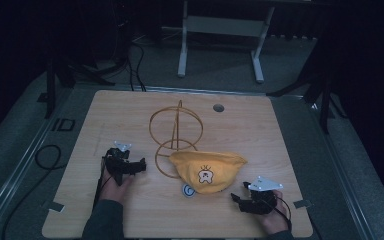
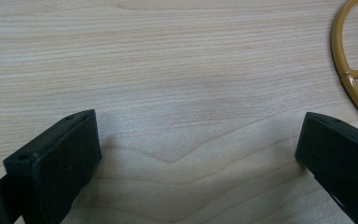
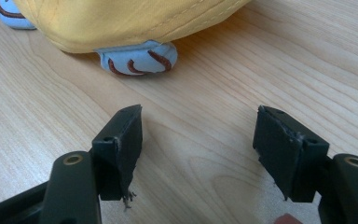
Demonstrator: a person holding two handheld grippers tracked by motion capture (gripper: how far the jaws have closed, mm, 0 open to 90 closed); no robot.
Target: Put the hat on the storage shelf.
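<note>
Two open tools (image 1: 142, 165) (image 1: 236, 197) flank one yellow hat (image 1: 207, 170), one wire stand (image 1: 176, 131).

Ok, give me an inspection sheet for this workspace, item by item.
Surface: light wooden table, round grommet hole near the far edge.
Job's things: yellow fabric cap with a cartoon print lying against the gold wire hat stand; pale blue embroidered tab pokes out under it.
Clutter: nothing seen.
Grippers: left gripper open, empty, left of the stand; right gripper open, empty, short of the cap.
Cables: black cable looped on the floor, left.
Surroundings: dark room, white desk frame behind.
</note>
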